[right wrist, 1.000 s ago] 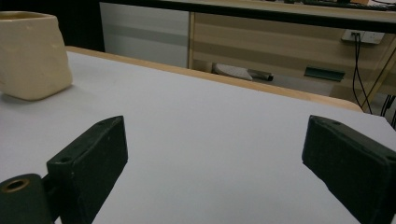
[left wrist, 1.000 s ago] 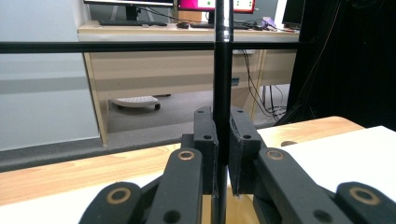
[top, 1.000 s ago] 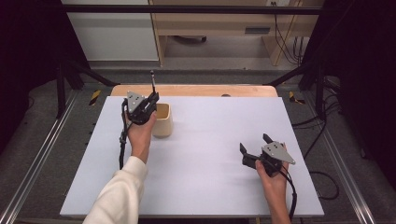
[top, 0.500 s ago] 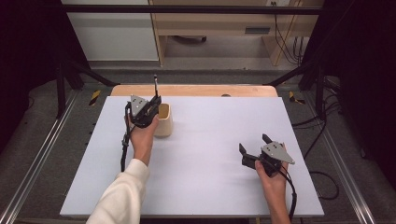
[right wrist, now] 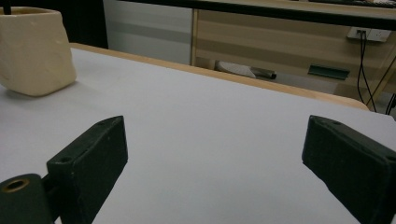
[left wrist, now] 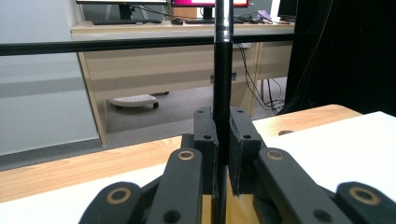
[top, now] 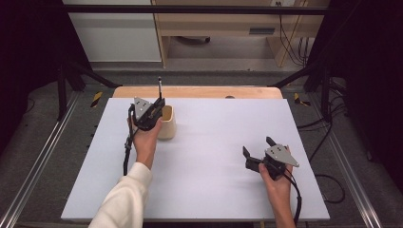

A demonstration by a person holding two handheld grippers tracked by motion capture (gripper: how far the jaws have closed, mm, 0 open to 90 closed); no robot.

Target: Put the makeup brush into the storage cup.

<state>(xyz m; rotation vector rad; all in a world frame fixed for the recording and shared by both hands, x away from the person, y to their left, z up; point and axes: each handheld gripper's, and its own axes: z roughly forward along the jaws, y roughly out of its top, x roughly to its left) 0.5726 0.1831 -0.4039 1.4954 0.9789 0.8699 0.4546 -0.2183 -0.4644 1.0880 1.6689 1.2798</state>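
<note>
My left gripper (top: 158, 106) is shut on a thin black rod (top: 159, 87) that stands upright, its top end poking above the jaws. It hovers just over the left rim of a beige cup (top: 168, 126) at the back left of the white table. In the left gripper view the rod (left wrist: 222, 70) runs straight up between the pads of my left gripper (left wrist: 222, 135), and its lower end is hidden behind the jaws. My right gripper (top: 257, 146) rests low at the front right, open and empty. In the right gripper view my right gripper (right wrist: 219, 158) faces bare table, with the cup (right wrist: 35, 49) far left.
The white table top (top: 214, 133) lies on a wooden board whose edge (top: 199, 91) shows at the back. Metal rails (top: 43, 156) and black frame legs flank the table. A wooden desk with cables stands beyond the far edge.
</note>
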